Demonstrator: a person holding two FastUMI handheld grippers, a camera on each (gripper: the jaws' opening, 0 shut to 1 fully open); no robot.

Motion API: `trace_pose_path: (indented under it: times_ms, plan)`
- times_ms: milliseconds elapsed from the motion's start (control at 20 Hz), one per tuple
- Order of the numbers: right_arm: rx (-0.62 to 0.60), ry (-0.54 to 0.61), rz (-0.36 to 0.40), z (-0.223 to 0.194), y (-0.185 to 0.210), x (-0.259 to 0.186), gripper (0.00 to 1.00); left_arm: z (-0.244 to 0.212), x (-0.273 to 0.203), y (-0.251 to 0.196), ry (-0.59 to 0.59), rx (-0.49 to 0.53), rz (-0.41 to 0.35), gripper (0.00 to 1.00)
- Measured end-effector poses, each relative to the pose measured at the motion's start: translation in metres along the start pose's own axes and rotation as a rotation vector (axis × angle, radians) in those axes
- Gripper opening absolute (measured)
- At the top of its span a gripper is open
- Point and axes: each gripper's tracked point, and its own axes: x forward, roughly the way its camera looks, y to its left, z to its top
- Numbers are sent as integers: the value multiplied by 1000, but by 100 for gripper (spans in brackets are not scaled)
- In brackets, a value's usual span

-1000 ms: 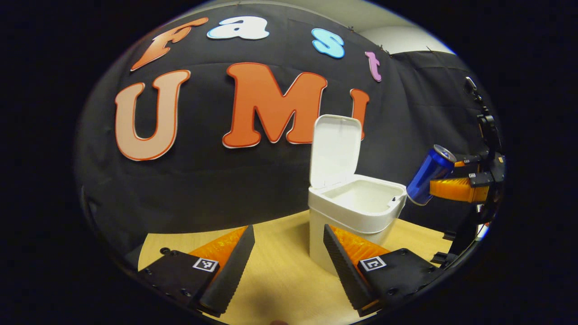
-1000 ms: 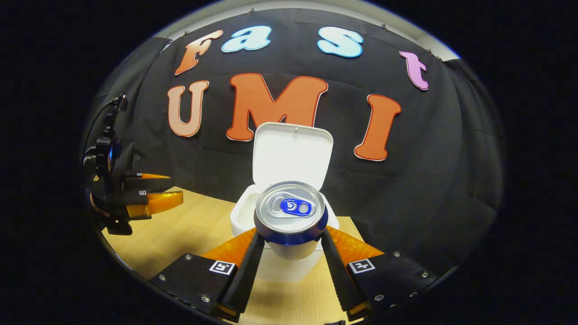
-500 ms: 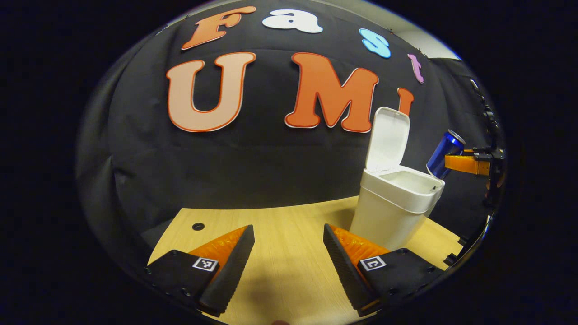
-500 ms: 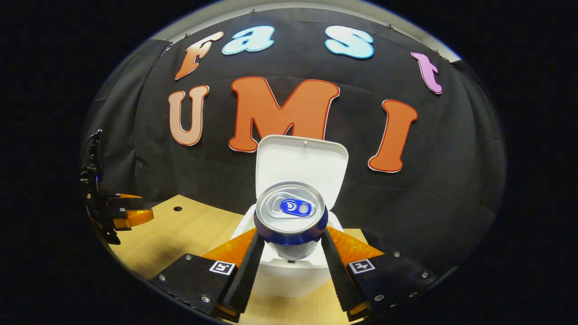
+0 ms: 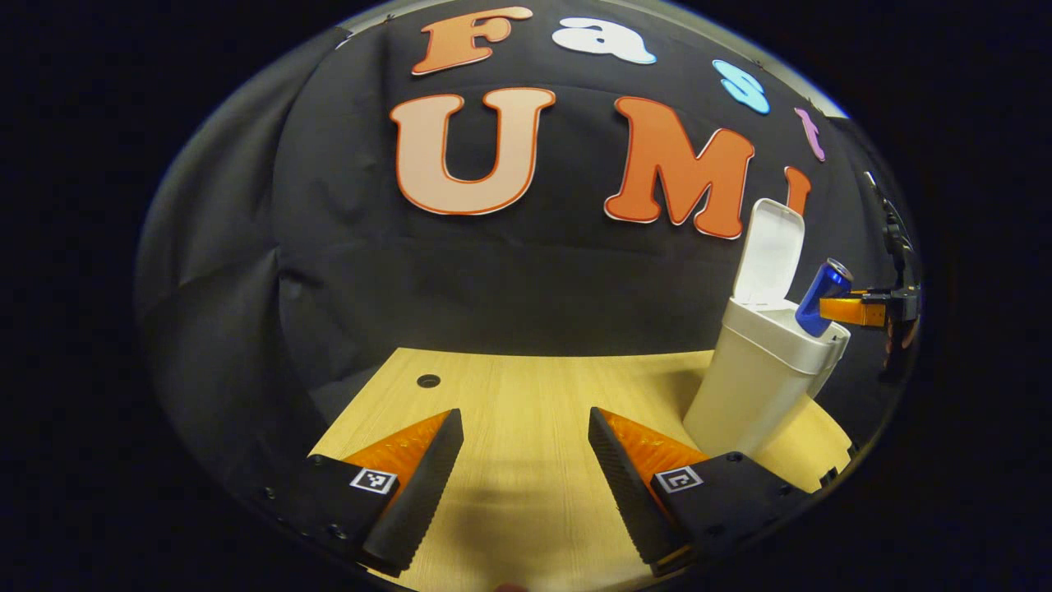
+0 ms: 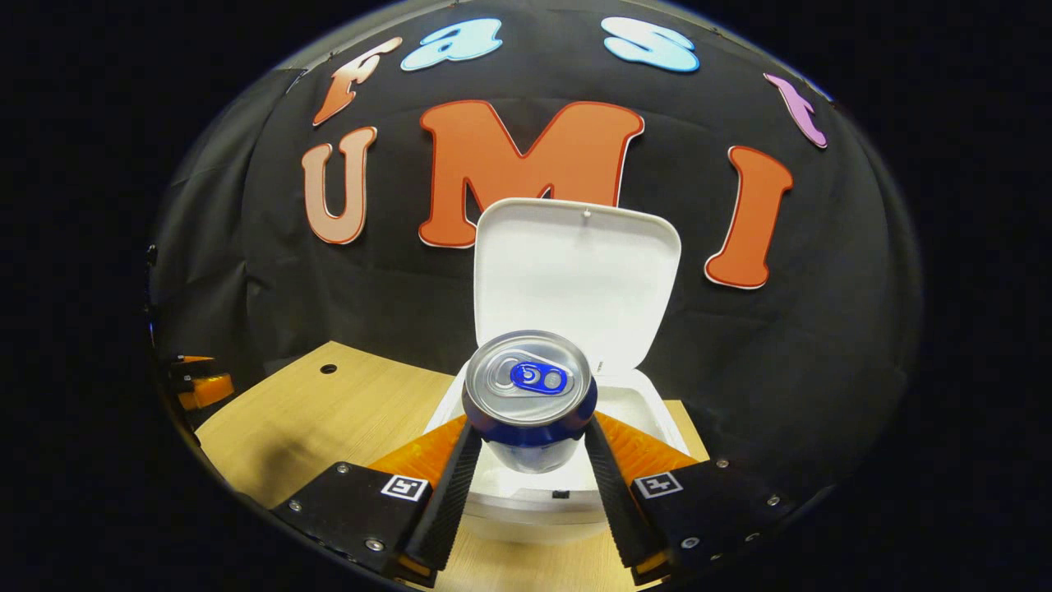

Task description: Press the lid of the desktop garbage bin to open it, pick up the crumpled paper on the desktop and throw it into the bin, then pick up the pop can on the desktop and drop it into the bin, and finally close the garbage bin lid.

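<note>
A blue pop can (image 6: 530, 395) with a silver top sits between both fingers of my right gripper (image 6: 526, 460), which is shut on it. The can hangs tilted over the mouth of the white garbage bin (image 6: 649, 415), whose lid (image 6: 575, 279) stands upright behind it. In the left gripper view the bin (image 5: 760, 386) stands at the far right of the wooden table, with the can (image 5: 822, 286) held above its rim by the right gripper (image 5: 842, 310). My left gripper (image 5: 526, 481) is open low over the table, holding nothing.
The light wooden table (image 5: 526, 395) has a small round hole (image 5: 427, 381) near its back left. Black cloth walls close in behind and at both sides. The left gripper (image 6: 197, 386) shows at the far left edge of the right gripper view.
My right gripper has carried the can forward until it hangs over the bin's mouth. My left gripper has drawn away to the left, so the bin slid to its view's right edge.
</note>
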Motion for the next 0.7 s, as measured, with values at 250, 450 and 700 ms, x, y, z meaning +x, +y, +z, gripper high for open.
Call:
trace_pose_path:
  times_ms: [250, 450, 700]
  plan:
    - [-3, 39, 2, -11, 4, 14, 76, -9, -12, 24, 28, -22, 63, 99]
    - [-4, 57, -11, -17, 1, 18, 76, -7, -10, 29, 30, -8, 76, 98]
    - [8, 42, -28, -10, -8, 15, 81, -4, -11, 22, 22, -4, 56, 98]
